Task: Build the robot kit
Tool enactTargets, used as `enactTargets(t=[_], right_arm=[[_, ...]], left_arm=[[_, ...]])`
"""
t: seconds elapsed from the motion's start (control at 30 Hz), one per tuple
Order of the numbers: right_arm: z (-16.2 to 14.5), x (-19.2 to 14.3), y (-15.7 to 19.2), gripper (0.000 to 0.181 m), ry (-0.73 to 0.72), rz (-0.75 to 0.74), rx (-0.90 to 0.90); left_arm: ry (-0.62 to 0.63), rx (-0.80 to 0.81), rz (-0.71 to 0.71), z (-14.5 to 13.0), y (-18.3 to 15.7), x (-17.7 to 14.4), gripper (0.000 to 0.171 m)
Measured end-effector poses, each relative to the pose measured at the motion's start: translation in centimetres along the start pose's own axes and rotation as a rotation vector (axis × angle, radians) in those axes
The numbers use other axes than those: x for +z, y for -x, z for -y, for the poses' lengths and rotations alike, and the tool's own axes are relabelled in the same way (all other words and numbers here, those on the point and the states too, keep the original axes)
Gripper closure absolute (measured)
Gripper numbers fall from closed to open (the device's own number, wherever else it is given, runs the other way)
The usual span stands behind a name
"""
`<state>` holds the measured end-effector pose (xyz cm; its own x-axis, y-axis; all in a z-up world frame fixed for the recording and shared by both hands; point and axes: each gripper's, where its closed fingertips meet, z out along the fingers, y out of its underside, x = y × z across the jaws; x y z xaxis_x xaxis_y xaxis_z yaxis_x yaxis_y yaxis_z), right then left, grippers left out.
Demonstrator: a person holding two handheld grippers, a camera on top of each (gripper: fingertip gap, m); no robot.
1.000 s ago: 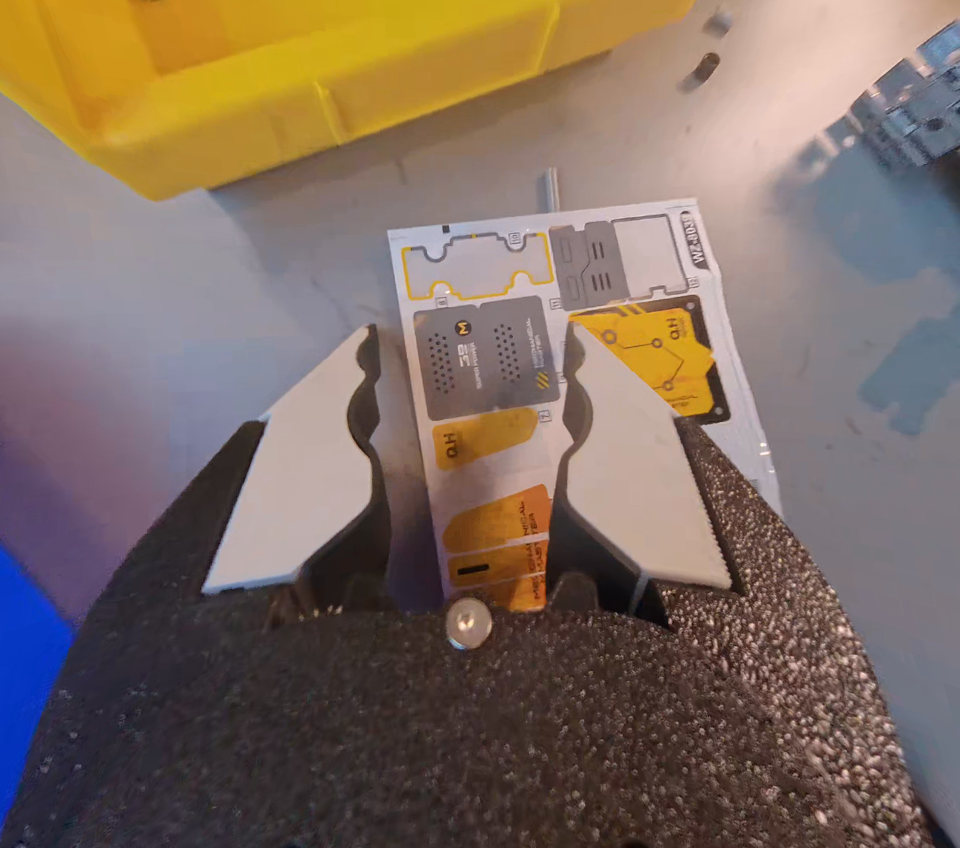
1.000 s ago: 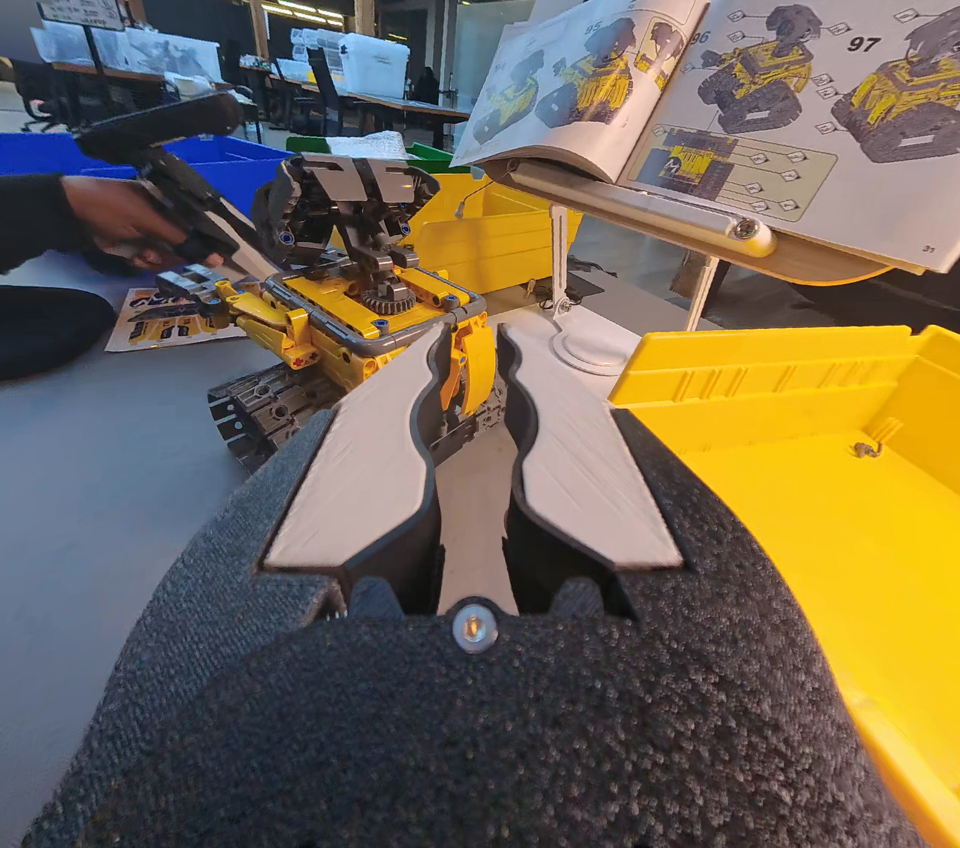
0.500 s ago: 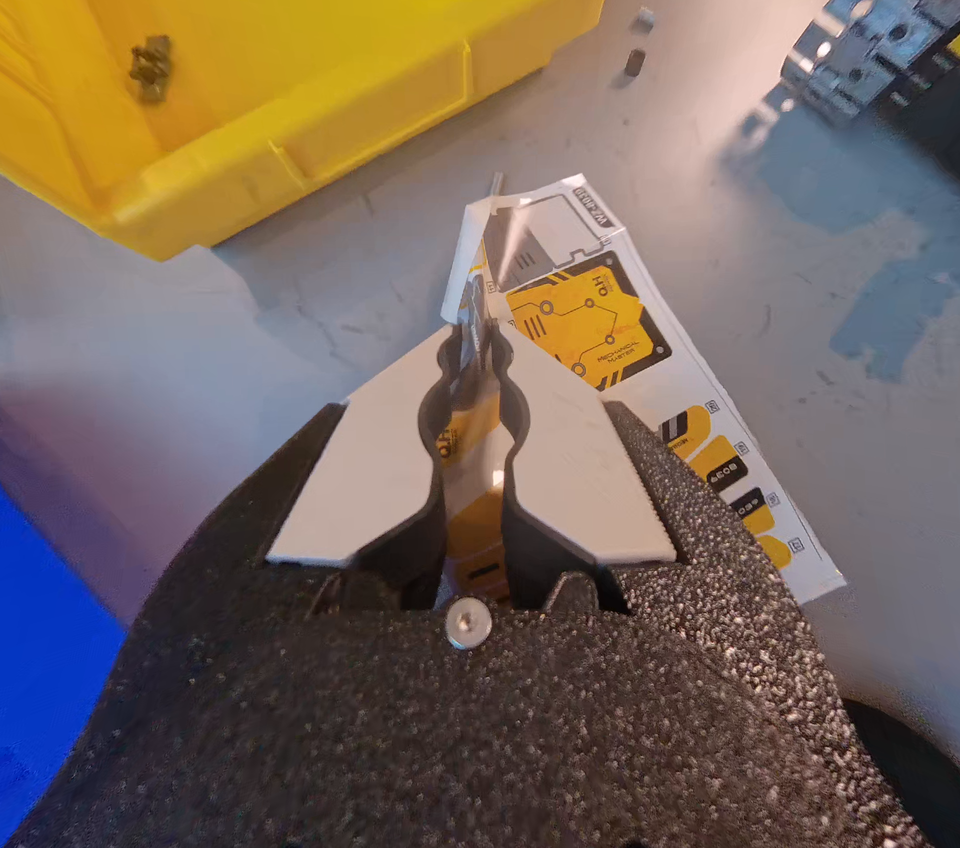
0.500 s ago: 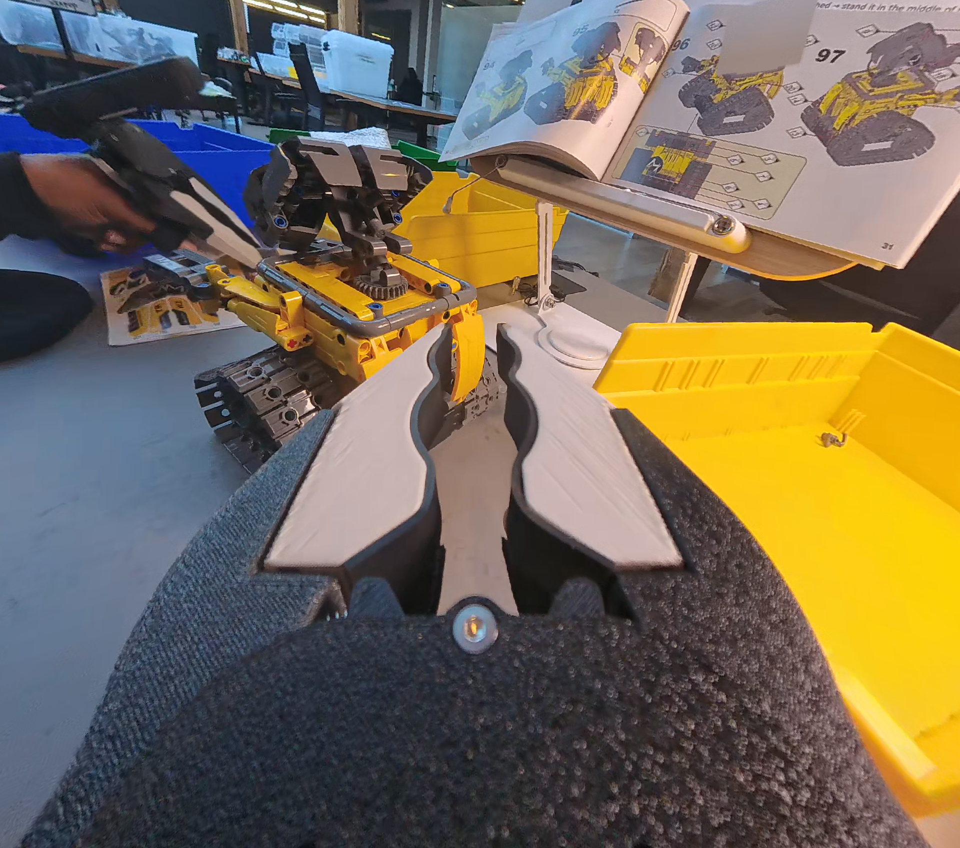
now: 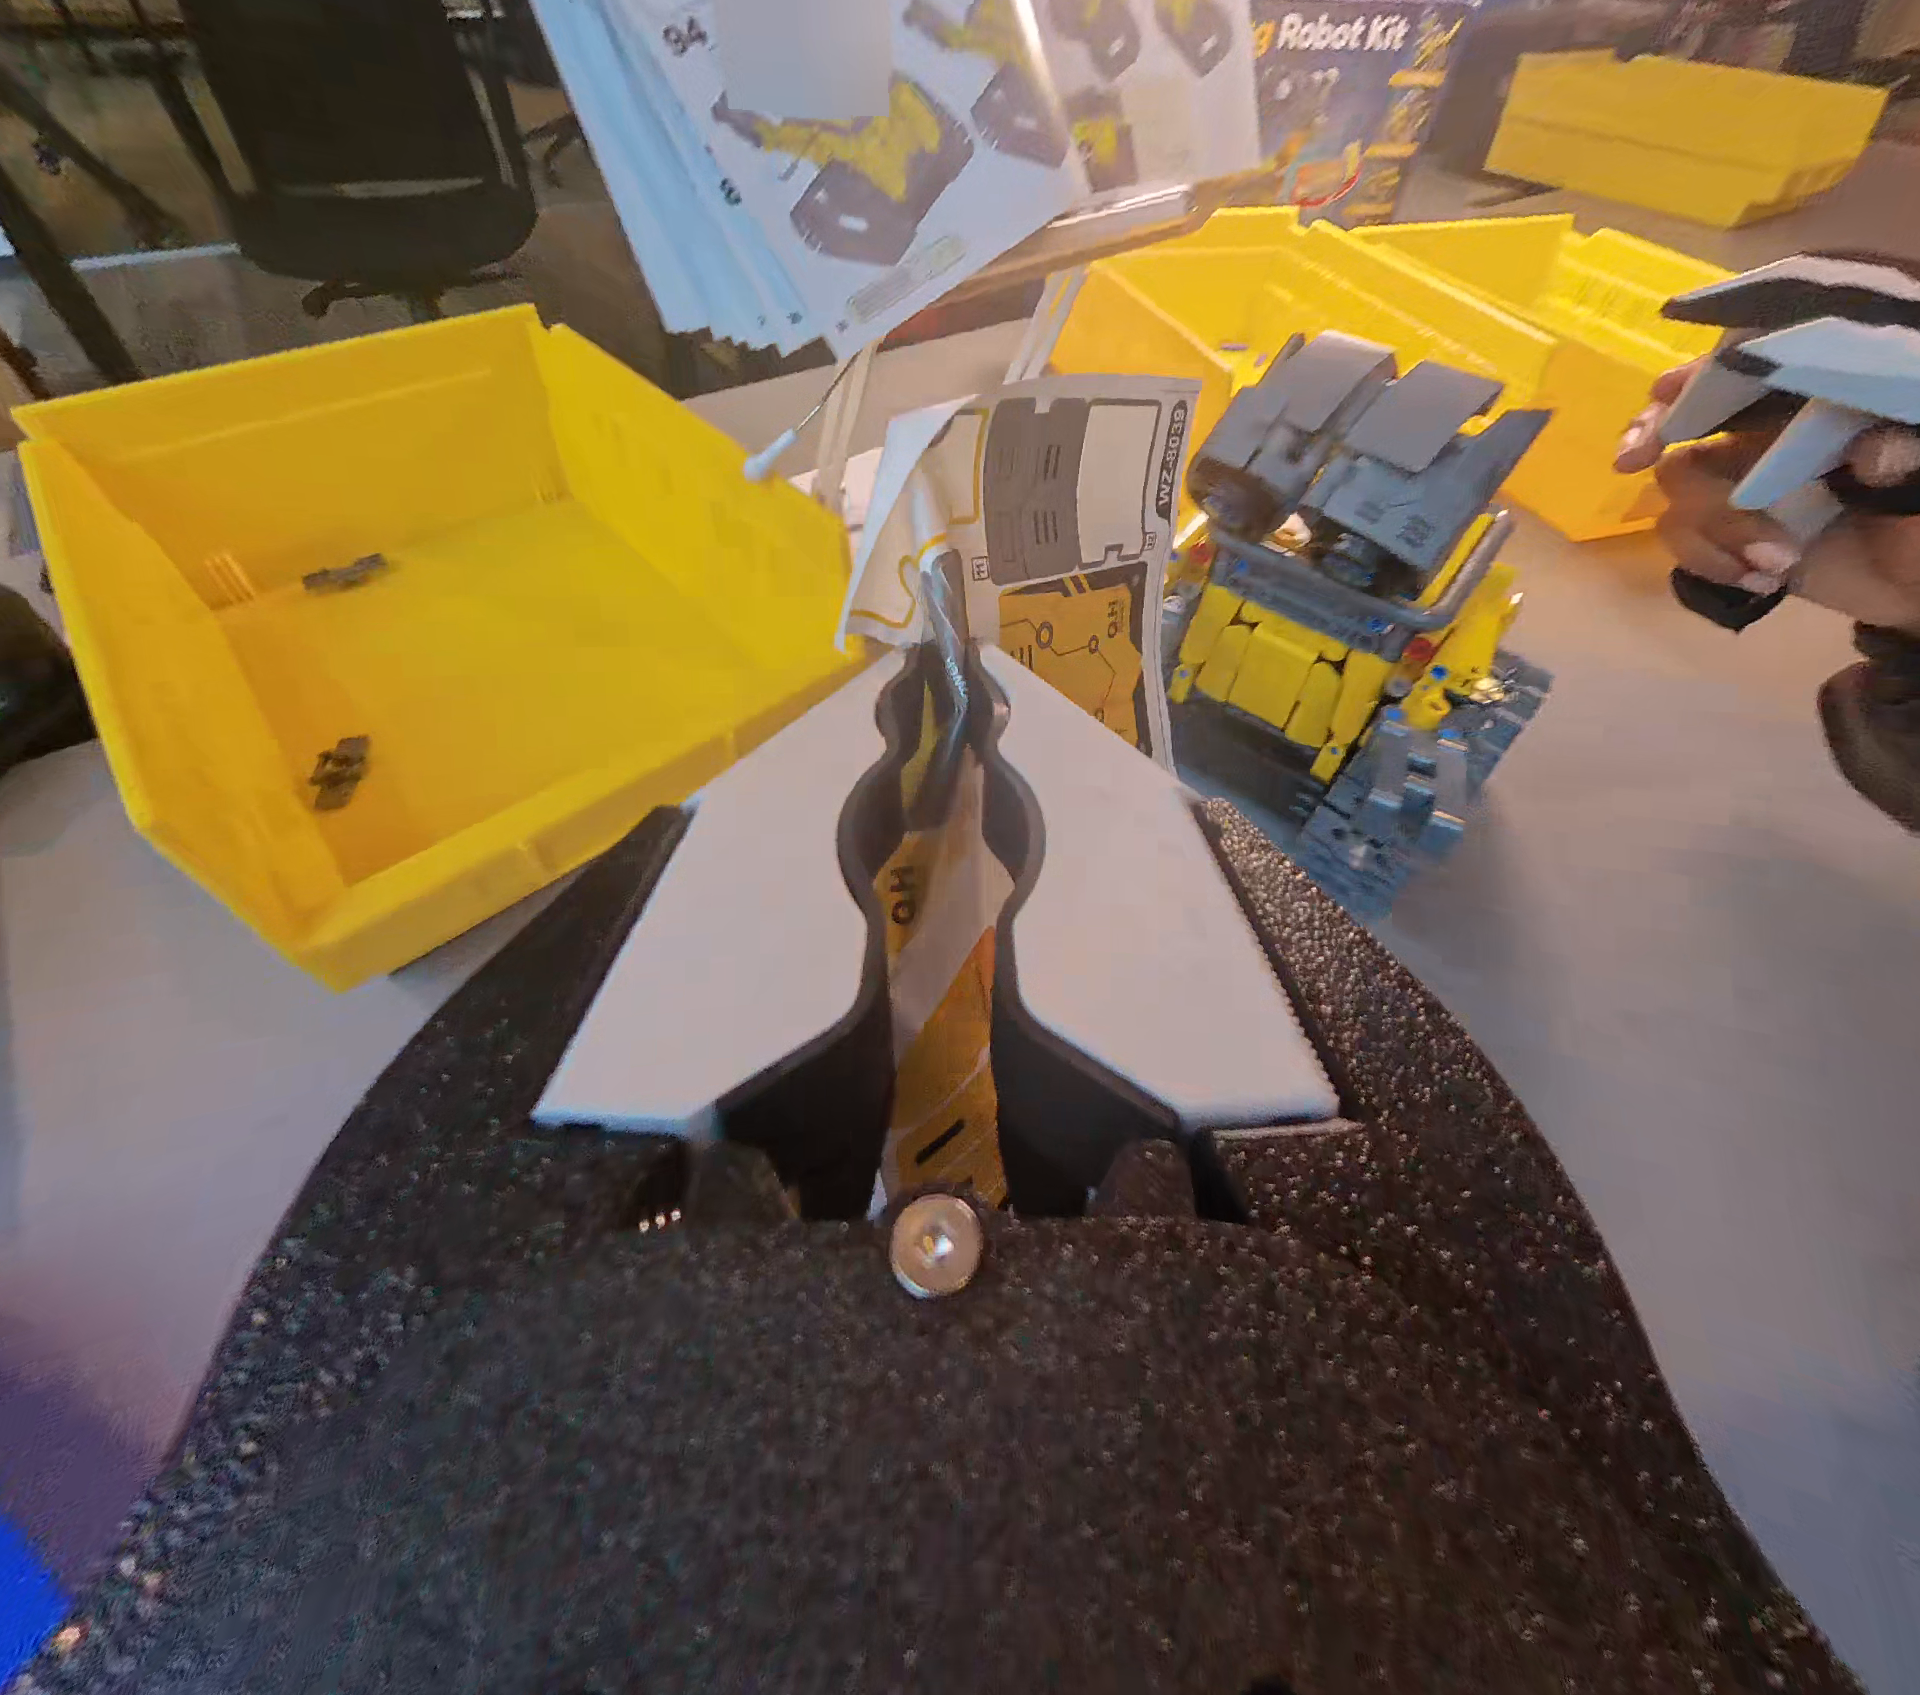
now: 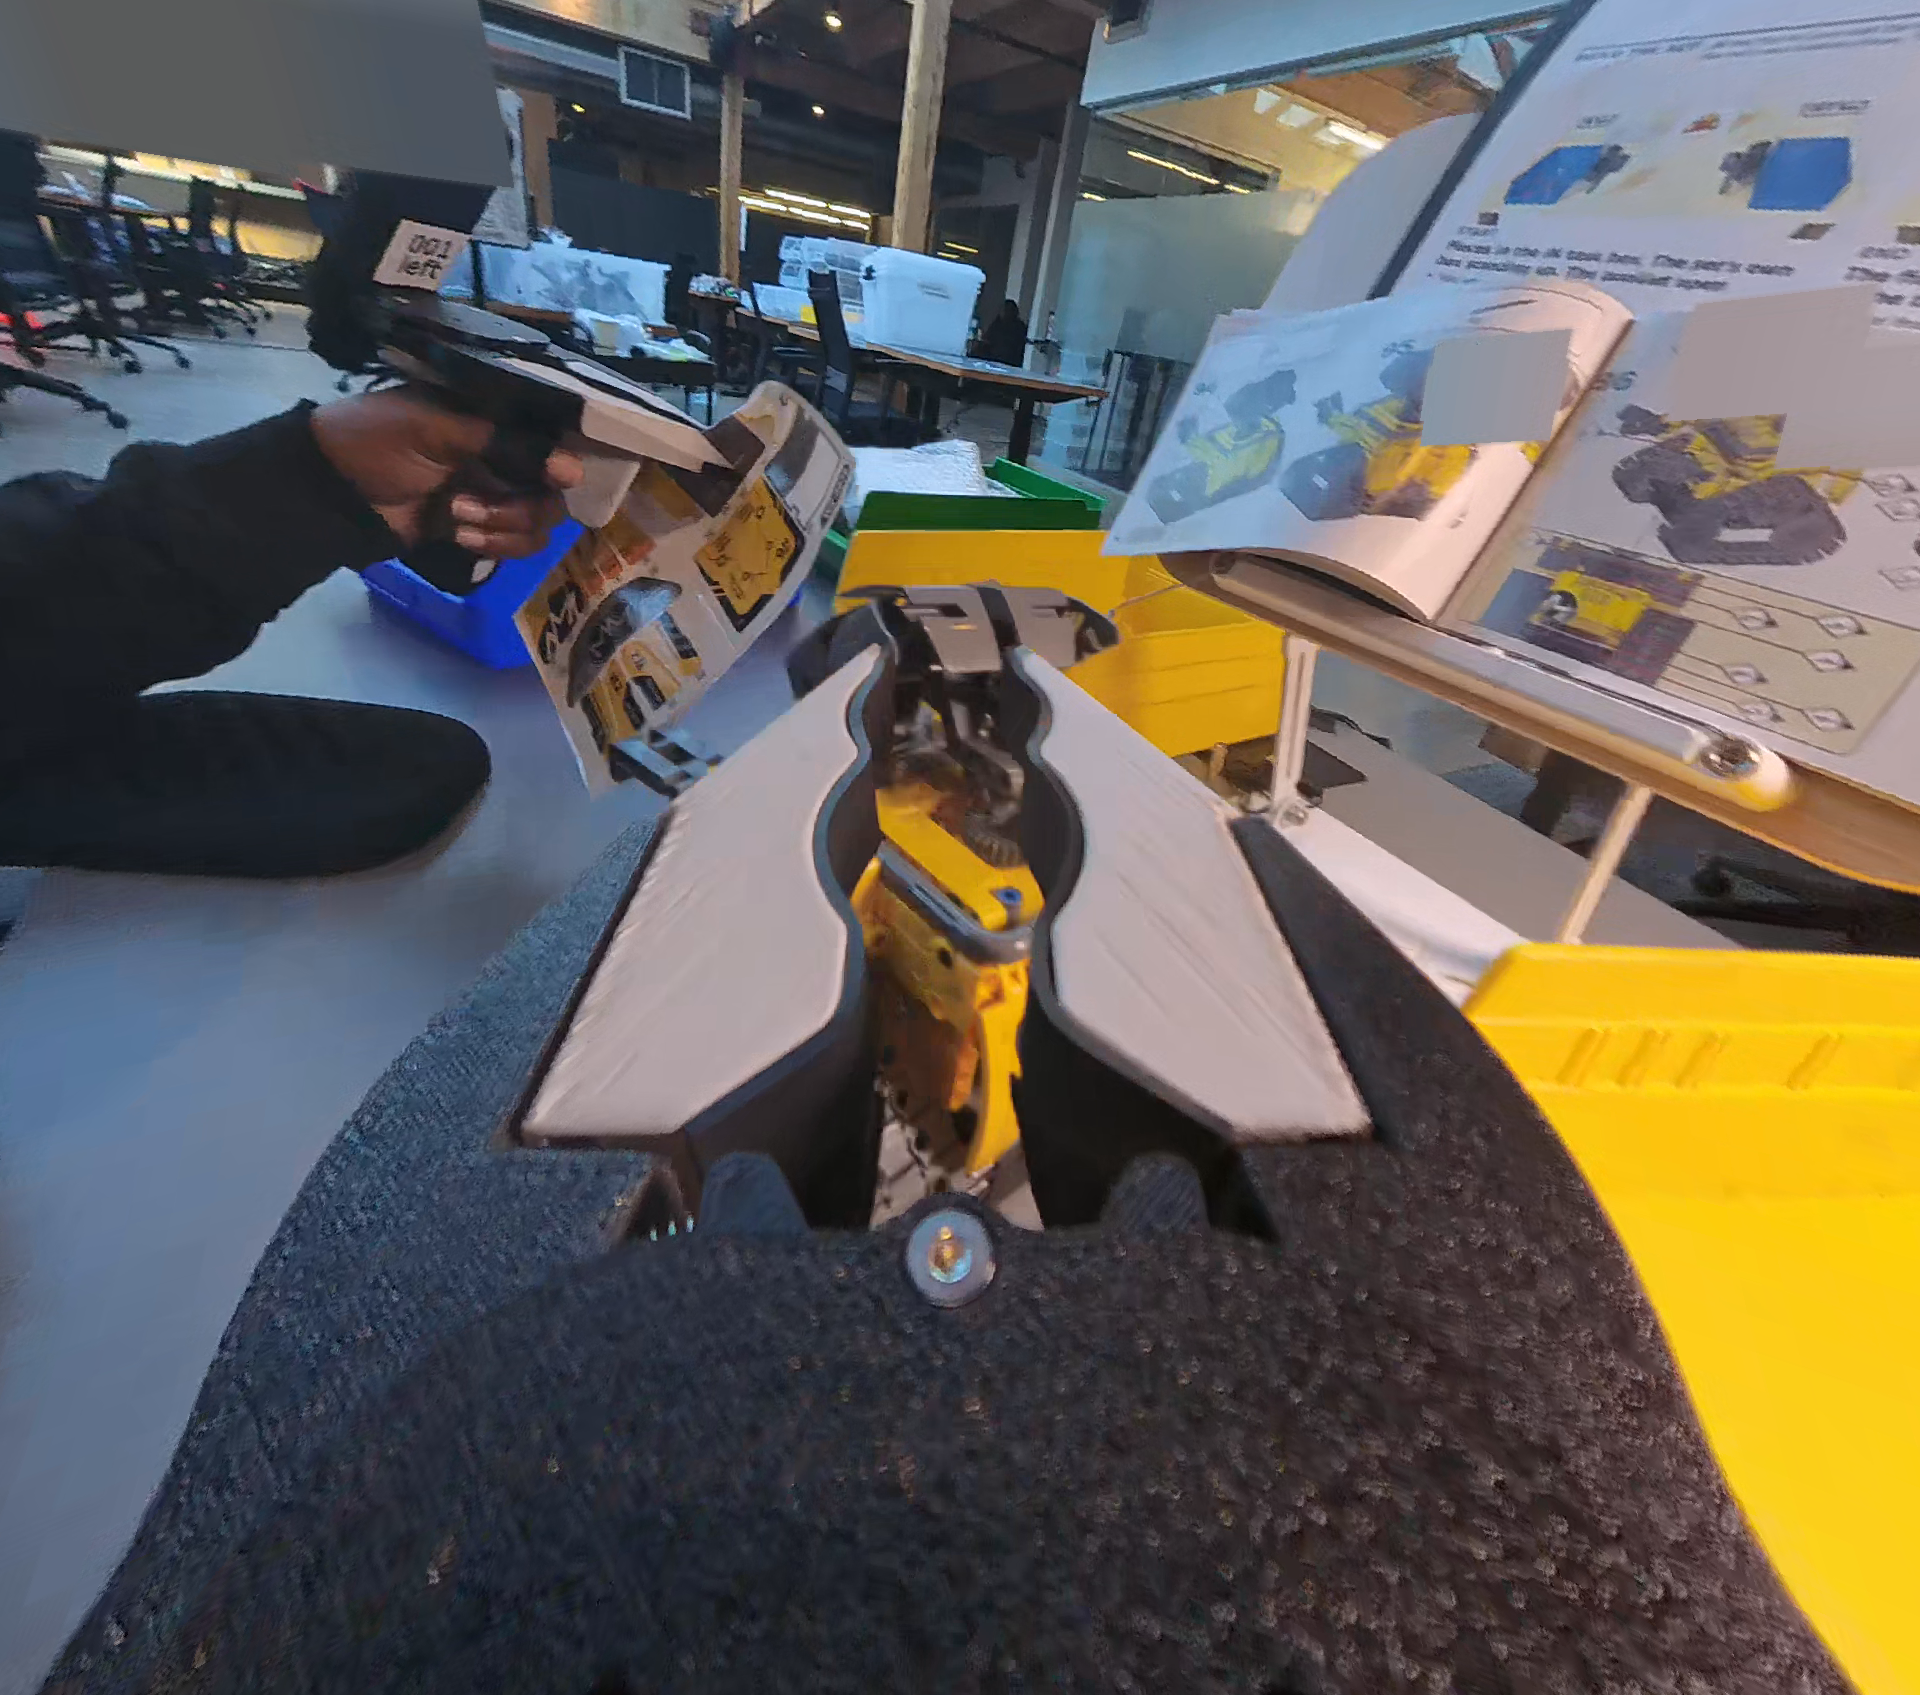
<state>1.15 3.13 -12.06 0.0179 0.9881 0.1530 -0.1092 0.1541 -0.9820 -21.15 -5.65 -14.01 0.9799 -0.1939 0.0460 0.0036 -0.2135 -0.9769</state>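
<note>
L gripper [image 5: 951, 669] w/ sticker sheet [image 5: 1070, 565], clear of table [image 5: 1558, 1074]

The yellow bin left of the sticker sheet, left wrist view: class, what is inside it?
Inside the yellow bin lie two small dark pieces on a bare floor. The near wall hides its front strip; the sticker sheet covers its right corner.

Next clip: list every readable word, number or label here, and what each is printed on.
I don't quote writing; these things carry it:
Sticker sheet, clamped in the left tongs: codes and small labels.
Open instruction booklet on its stand: page numbers.
Large sheet behind the booklet: lines of print, blurred.
Blue kit box, left wrist view: large lettering.
White label atop the left tongs' housing: short print.
</note>
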Motion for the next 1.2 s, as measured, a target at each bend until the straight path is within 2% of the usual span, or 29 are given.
enactTargets(t=[0.17,0.3,0.33,0.37,0.43,0.5,0.57,0.63,0.7,0.77,0.87,0.9,1.03,1.2], right_arm=[[2.3,3.6,4.8,0.144,0.028,0.159,0.041],[2.9,6.4,7.9,0.127,0.060,0.236,0.099],[2.8,6.9,8.5,0.129,0.067,0.252,0.114],[2.6,7.3,9.0,0.141,0.077,0.264,0.127],[3.1,7.1,9.8,0.181,0.025,0.332,0.150],[4.0,6.3,9.0,0.181,-0.044,0.390,0.274],[5.2,5.2,7.7,0.181,-0.112,0.469,0.457],[6.2,4.3,6.0,0.181,-0.175,0.512,0.590],[6.7,3.8,4.7,0.181,-0.193,0.518,0.628],[7.2,3.7,4.2,0.181,-0.173,0.549,0.635],[8.5,3.9,2.8,0.181,-0.128,0.572,0.667],[9.1,4.0,2.3,0.181,-0.125,0.577,0.681],[10.1,4.1,-0.4,0.181,-0.103,0.516,0.664],[9.3,3.5,-2.0,0.181,-0.101,0.451,0.622]], left_arm=[[-0.105,-0.029,-0.190,3.9,-5.3,-0.4,0.166],[-0.146,-0.019,-0.346,6.2,-10.4,0.0,0.166],[-0.151,-0.019,-0.376,6.5,-11.5,0.2,0.166],[-0.153,-0.018,-0.397,6.7,-12.3,0.5,0.164],[-0.152,-0.011,-0.422,6.9,-13.1,1.2,0.157],[-0.189,-0.031,-0.463,7.6,-13.1,1.5,0.142],[-0.209,-0.089,-0.565,8.1,-13.1,1.7,0.128],[-0.190,-0.177,-0.725,8.4,-13.8,1.6,0.115],[-0.174,-0.246,-0.897,9.0,-15.1,1.3,0.110],[-0.195,-0.225,-0.944,9.9,-15.7,1.8,0.123],[-0.203,-0.185,-0.978,11.9,-16.0,2.7,0.164],[-0.196,-0.186,-0.983,12.6,-16.0,3.1,0.171],[-0.159,-0.191,-0.910,14.2,-15.4,5.2,0.171],[-0.159,-0.304,-0.892,13.9,-15.1,6.7,0.171]])
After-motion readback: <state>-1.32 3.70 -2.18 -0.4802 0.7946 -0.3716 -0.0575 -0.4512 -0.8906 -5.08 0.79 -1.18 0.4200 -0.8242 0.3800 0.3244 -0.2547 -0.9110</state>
